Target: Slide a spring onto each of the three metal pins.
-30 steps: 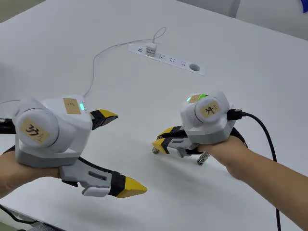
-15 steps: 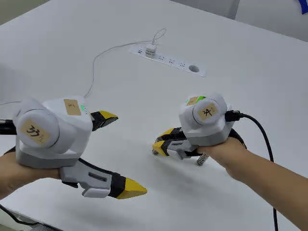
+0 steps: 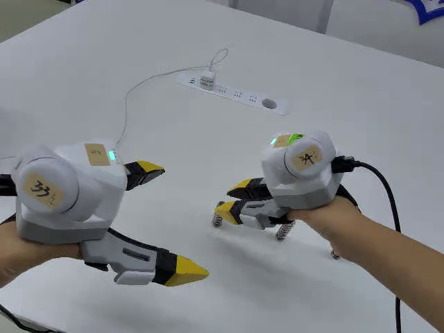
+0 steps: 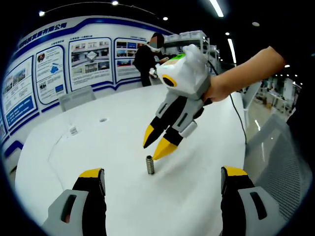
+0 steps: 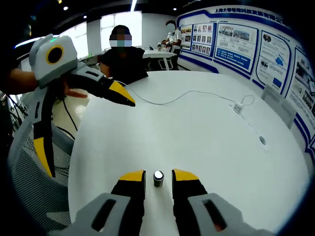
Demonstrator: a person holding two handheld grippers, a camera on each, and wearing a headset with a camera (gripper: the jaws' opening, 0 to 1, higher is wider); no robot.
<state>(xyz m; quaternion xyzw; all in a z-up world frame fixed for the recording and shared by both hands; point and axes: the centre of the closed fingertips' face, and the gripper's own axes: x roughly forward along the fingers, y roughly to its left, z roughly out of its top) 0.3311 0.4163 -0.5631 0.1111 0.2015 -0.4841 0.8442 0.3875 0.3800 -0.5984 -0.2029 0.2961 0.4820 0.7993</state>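
A spring on its pin [image 3: 217,219] stands upright on the white table [image 3: 208,146], just below my right gripper's [image 3: 231,200] yellow tips. In the right gripper view that spring's top [image 5: 158,178] lies just beyond my right gripper [image 5: 158,177], whose jaws stand a little apart and hold nothing. A second spring on a pin [image 3: 281,230] leans under my right hand. A third pin [image 3: 335,254] peeks out by the right wrist. My left gripper [image 3: 165,220] hovers wide open to the left, facing the spring [image 4: 150,164] and the right gripper [image 4: 154,149].
A white power strip [image 3: 232,93] with a plugged-in charger [image 3: 207,80] and a thin white cable lies at the table's far side. A black cable [image 3: 383,198] trails from the right gripper. People stand beyond the table's edge.
The head camera has shifted, and the third pin has come out from behind the right wrist. Both grippers keep about the same places and openings.
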